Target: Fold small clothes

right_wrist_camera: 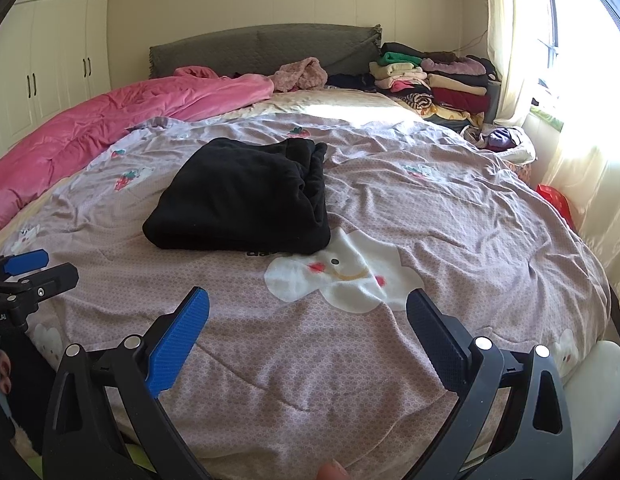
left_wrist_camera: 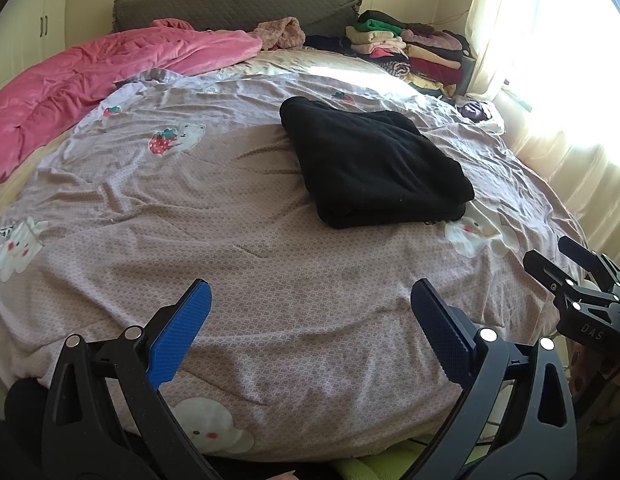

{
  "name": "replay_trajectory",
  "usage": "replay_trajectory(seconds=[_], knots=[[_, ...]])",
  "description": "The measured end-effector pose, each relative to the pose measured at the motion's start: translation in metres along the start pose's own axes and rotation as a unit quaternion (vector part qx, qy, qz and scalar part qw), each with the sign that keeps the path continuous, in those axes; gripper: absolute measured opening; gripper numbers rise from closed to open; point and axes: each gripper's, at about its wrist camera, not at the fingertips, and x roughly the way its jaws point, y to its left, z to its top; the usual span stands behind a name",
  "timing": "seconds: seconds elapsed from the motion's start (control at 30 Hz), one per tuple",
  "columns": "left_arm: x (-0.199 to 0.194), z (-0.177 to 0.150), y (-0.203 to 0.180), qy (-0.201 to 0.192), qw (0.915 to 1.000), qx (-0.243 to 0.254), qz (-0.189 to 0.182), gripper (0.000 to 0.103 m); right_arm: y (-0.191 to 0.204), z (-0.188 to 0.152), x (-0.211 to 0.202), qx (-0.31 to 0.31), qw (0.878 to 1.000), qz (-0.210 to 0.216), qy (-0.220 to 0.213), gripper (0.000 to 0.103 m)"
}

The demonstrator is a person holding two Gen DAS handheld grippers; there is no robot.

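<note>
One black garment (left_wrist_camera: 370, 164), perhaps two stacks (left_wrist_camera: 414, 56).

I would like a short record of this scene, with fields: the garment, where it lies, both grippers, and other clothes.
garment: black garment, folded
place: on the bedspread, middle of the bed
left gripper: open, empty, short of the garment
right gripper: open, empty
other clothes: folded stack by the headboard
blanket: pink, bunched at the far left

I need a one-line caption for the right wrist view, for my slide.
Open right gripper above the bedspread, facing a folded black garment.
</note>
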Motion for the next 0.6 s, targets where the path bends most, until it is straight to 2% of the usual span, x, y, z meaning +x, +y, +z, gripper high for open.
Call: replay_trajectory(seconds=[0.6], knots=[[-0.0013, 0.0008, 0.0003, -0.001, 1.0, 0.0, 0.0, 0.094, -0.0001, -0.0022, -0.0012, 0.002, 1.0, -0.001, 0.001, 0.098]])
